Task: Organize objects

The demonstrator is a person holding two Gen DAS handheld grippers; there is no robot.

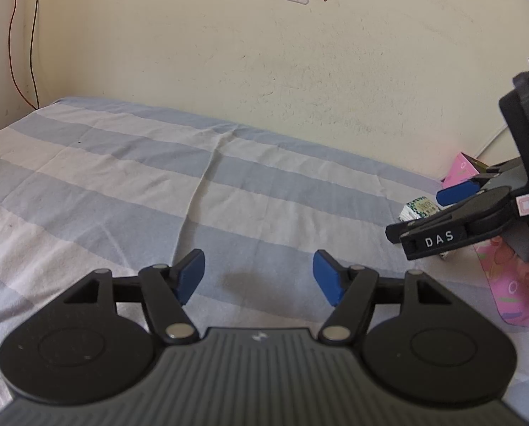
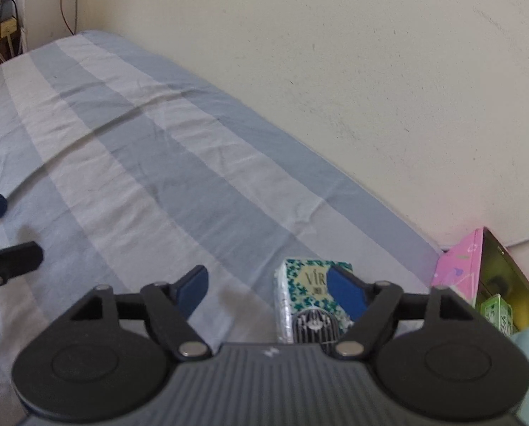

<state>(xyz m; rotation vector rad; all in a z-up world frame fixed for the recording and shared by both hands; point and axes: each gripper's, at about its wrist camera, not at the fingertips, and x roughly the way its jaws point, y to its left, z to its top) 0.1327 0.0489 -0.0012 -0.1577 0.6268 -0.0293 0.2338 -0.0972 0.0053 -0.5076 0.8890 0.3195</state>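
Here, two hand-held grippers hover over a bed [image 1: 158, 177] covered in a blue-and-white striped sheet, set against a cream wall.

The thing that matters most is a small tissue pack [image 2: 300, 294] with a green-and-blue floral print, lying on the sheet. In the right wrist view it sits low and right of centre, close in front of the right hand-held gripper [image 2: 268, 291]. The pack's left edge falls inside the gap between the fingers, while the right blue pad crosses in front of its printed face. Whether that pad touches the pack cannot be told. Its long axis seems to run away from the camera, roughly along the fingers.

The right hand-held gripper stands wide open, its pads well apart, gripping nothing. It is much the nearer one to the pack.

The left hand-held gripper [image 1: 259, 277] is about half open and empty, with only bare sheet between its blue pads. From its view the pack [image 1: 419, 207] lies well off to the right, partly hidden behind the other tool.

Further right, by the wall, a pink box [image 2: 459, 266] stands beside a dark yellow-green container [image 2: 502, 284], perhaps where the things belong.
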